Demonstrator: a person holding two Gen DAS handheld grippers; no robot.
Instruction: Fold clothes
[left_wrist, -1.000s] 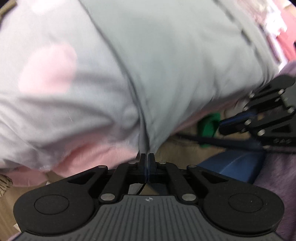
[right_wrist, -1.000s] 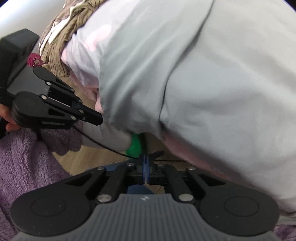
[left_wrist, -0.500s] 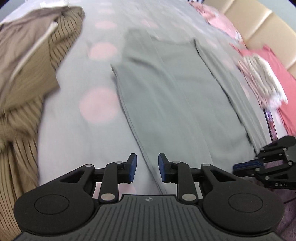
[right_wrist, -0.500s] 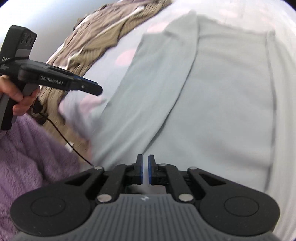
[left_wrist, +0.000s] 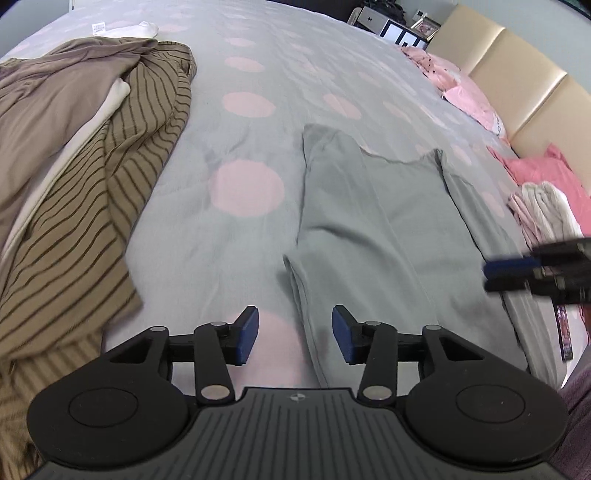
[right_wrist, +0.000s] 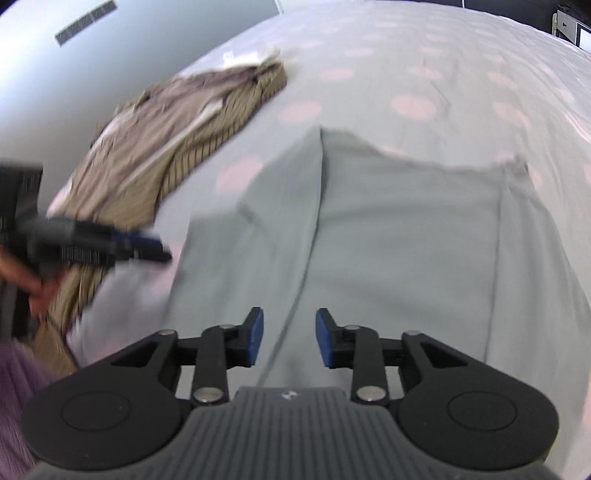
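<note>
Grey garment laid flat on the bed, both tongs apart and empty.

The grey garment (left_wrist: 373, 236) lies on the spotted bedspread (left_wrist: 251, 110), its near end at the bed's front edge. The left tongs (left_wrist: 294, 334) have just been opening, and so have the right tongs (right_wrist: 289, 336); nothing sits between either pair. Open bedspread separates the garment's left edge from the striped brown clothes (left_wrist: 85, 206); pink clothes (left_wrist: 546, 192) crowd the right side near the headboard (left_wrist: 517, 81).
</note>
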